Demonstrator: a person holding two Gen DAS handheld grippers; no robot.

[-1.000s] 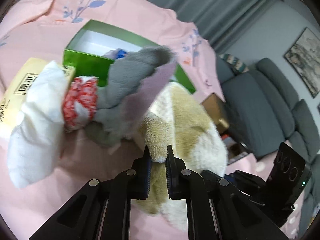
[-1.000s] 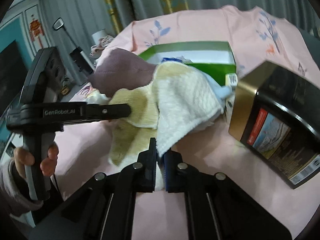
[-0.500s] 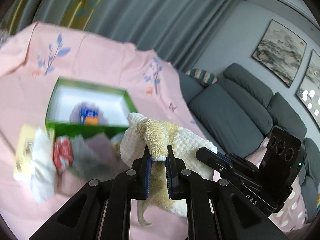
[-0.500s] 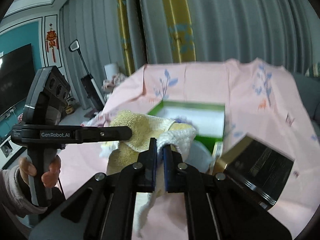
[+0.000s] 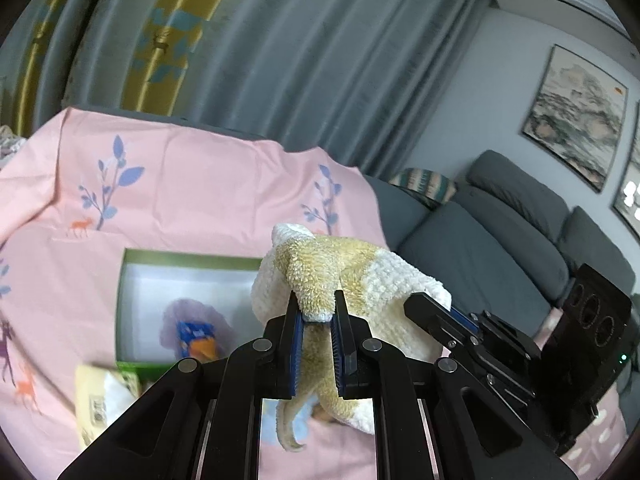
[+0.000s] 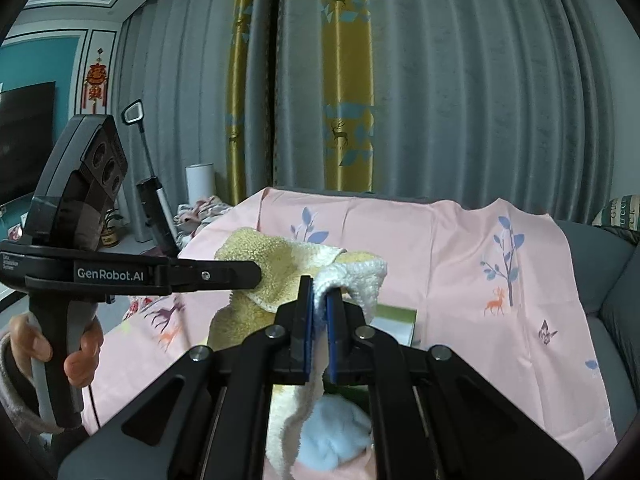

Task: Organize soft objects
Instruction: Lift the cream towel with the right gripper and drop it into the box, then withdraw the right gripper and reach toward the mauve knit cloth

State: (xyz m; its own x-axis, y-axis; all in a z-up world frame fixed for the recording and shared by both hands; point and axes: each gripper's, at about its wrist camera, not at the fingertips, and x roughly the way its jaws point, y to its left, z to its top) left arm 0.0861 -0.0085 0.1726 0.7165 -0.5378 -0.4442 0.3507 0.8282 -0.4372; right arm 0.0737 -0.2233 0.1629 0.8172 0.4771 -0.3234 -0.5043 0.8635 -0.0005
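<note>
Your left gripper (image 5: 316, 316) and right gripper (image 6: 319, 300) each pinch an edge of the yellow-and-white towel (image 5: 352, 272), held clear above the pink cloth (image 5: 200, 200). At nine o'clock below sits the open green box (image 5: 120, 300); at three o'clock, a grey sofa (image 5: 480, 248); curtains (image 6: 440, 80) behind.

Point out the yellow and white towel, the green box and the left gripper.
yellow and white towel (image 5: 352, 264), left wrist view, on the raised fold above the jaws.
green box (image 5: 192, 258), left wrist view, on its far rim.
left gripper (image 6: 256, 276), right wrist view, at its tips clamped on the towel.
</note>
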